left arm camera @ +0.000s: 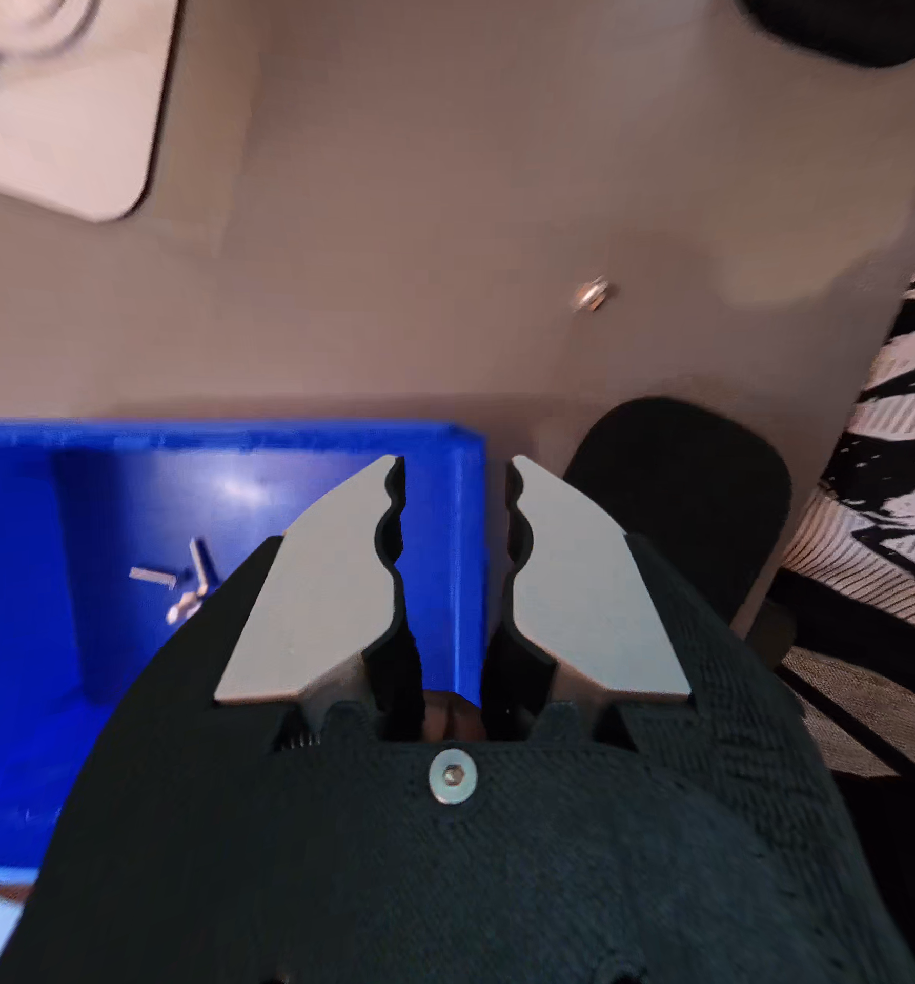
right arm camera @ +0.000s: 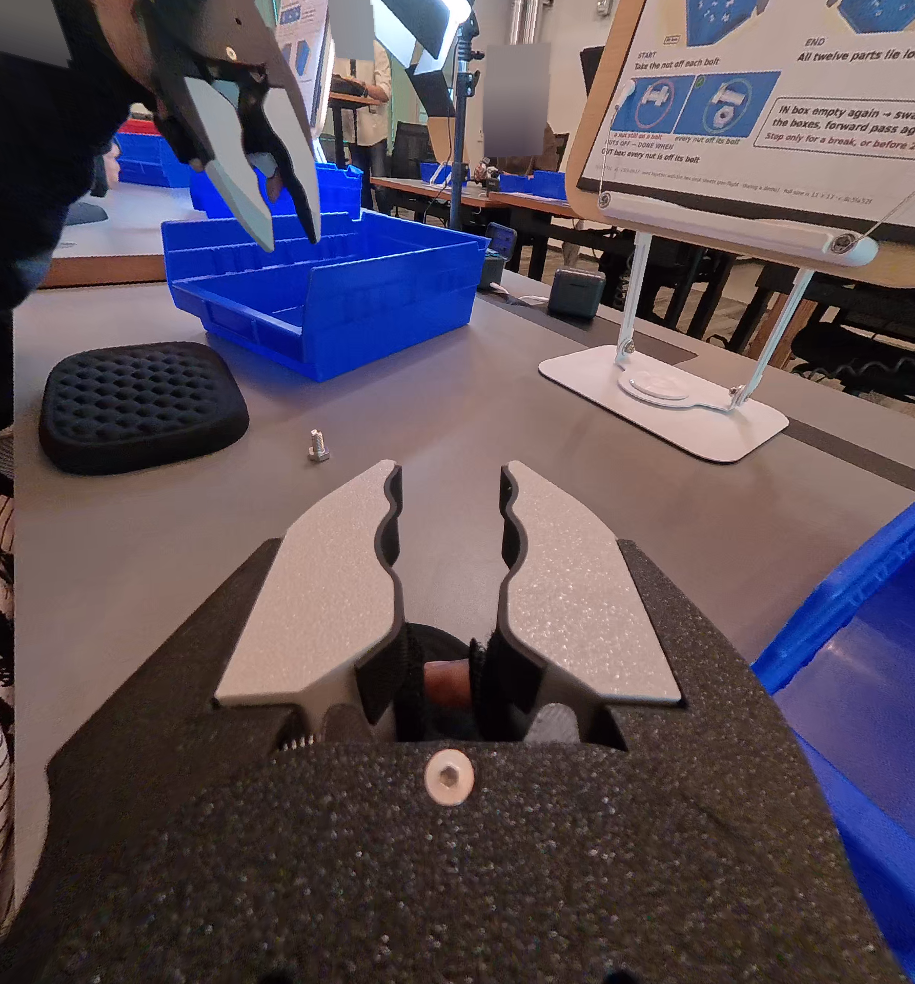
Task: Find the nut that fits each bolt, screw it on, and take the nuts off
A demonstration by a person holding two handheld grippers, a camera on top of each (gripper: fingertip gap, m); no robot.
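Here we see a blue bin [left arm camera: 263, 442] under our left gripper [left arm camera: 455, 468], with a few loose bolts [left arm camera: 178, 580] on its floor, left of the fingers. A second bin [right arm camera: 870, 665] sits at our right; its contents are hidden. One bolt [right arm camera: 318, 446] stands head-down on the grey table [right arm camera: 497, 426], beside a black pad [right arm camera: 141, 404], just ahead and left of our right gripper [right arm camera: 451, 474]. Both grippers' jaws stand apart, holding nothing.

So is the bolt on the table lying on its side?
No, the bolt stands upright on its head on the grey table, threads pointing up.
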